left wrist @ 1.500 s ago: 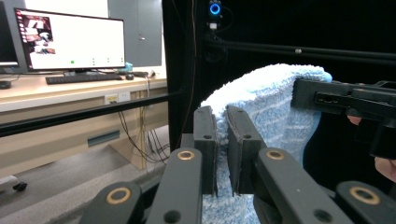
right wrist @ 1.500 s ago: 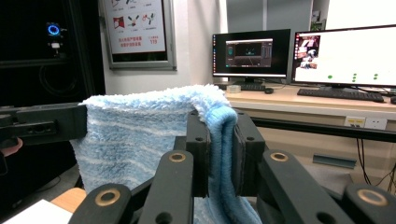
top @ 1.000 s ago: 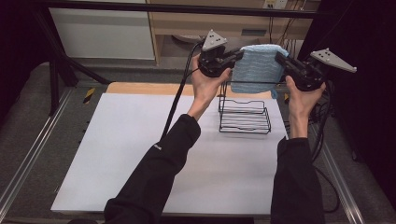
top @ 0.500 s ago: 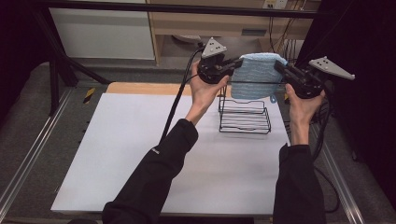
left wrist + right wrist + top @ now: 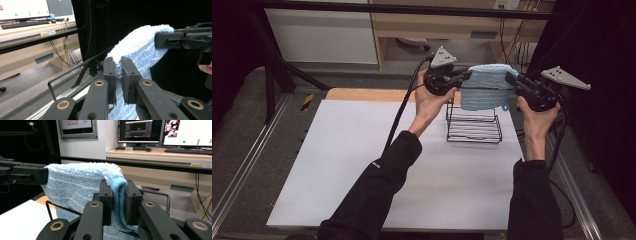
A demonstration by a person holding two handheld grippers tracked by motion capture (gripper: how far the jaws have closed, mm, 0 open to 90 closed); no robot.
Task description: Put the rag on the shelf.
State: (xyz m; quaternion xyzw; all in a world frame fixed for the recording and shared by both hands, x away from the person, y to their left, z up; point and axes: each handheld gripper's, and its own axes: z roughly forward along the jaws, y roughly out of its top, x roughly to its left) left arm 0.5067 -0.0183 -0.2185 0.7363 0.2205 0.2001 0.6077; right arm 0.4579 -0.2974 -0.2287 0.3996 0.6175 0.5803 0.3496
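A light blue fluffy towel (image 5: pixel 484 86) hangs stretched between both grippers, above a black wire rack (image 5: pixel 473 125) at the table's far right. My left gripper (image 5: pixel 468 76) is shut on the towel's left top corner (image 5: pixel 118 67), and my right gripper (image 5: pixel 509 78) is shut on its right top corner (image 5: pixel 117 195). The towel's lower edge drops in front of the rack's top bar (image 5: pixel 155 193). In the left gripper view the other gripper (image 5: pixel 185 41) pinches the towel's far end.
A white mat (image 5: pixel 362 165) covers the table (image 5: pixel 362 94), whose wooden edge shows at the back. Metal rails (image 5: pixel 242 175) run along both sides. Desks with monitors (image 5: pixel 190 132) and a keyboard stand beyond the table. Cables trail from each gripper.
Both hands have lifted the towel slightly and drawn it tighter between them; its top edge now sits higher over the rack. The grip on both corners is unchanged.
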